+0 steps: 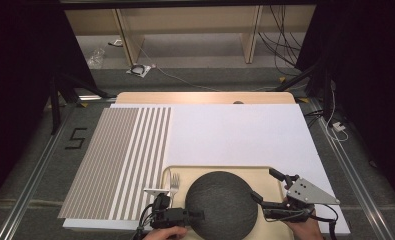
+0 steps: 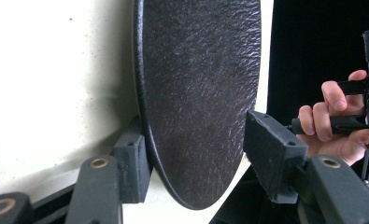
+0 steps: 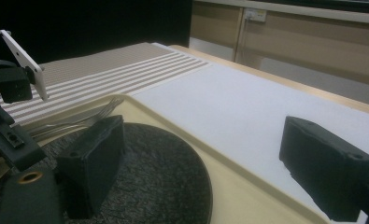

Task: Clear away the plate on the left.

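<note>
Both grippers sit at the near edge of the cream tray, flanking the dark round plate lying on it. From above, the left gripper meets the plate's left rim; the left gripper view shows its jaws apart, straddling that rim, one pad seemingly just beside the underside. The right gripper has jaws wide apart, one over the plate's surface. A fork lies on the tray left of the plate.
</note>
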